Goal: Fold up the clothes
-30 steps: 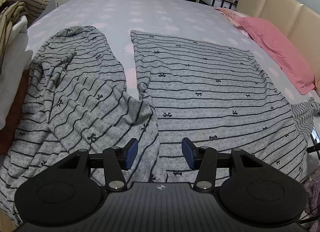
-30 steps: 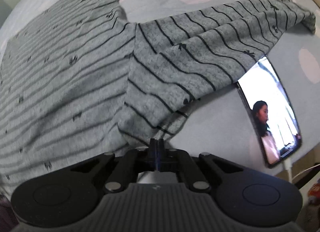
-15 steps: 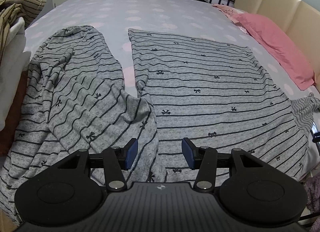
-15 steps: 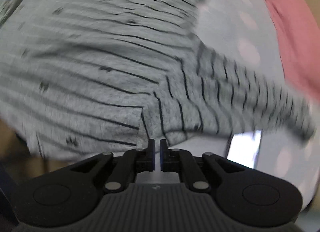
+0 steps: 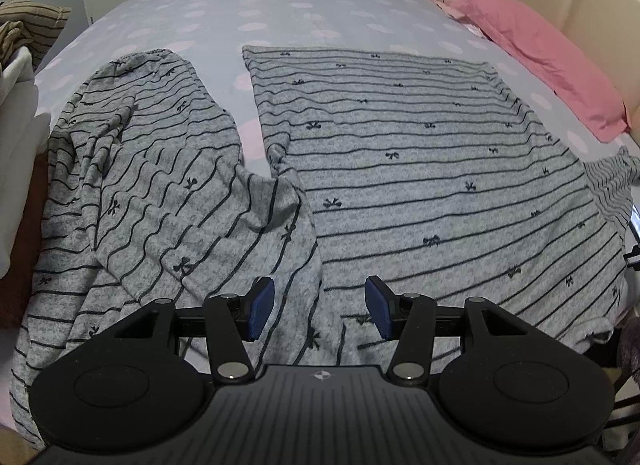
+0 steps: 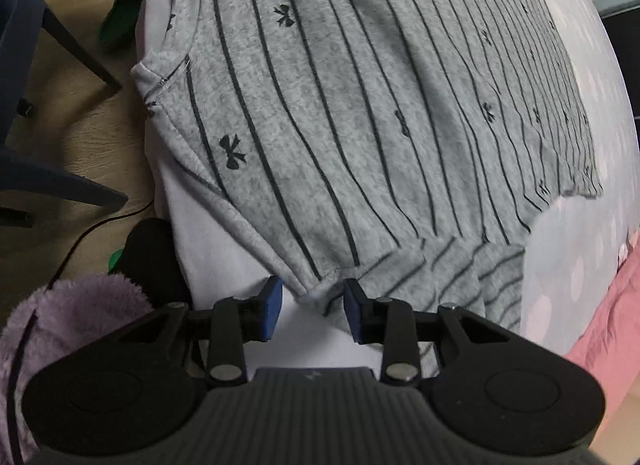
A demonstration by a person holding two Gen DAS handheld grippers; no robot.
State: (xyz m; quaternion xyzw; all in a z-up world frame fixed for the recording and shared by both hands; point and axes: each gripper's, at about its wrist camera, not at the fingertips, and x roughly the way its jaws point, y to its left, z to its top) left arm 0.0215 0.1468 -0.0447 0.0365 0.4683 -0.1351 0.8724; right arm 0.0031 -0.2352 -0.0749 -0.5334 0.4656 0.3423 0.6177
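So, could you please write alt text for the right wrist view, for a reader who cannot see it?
The right gripper hovers with jaws open over the edge of a grey striped garment with small black bows, spread on a pale bed sheet; nothing is gripped. A purple fluffy fabric and wooden floor lie to the left, and pink bedding to the right.
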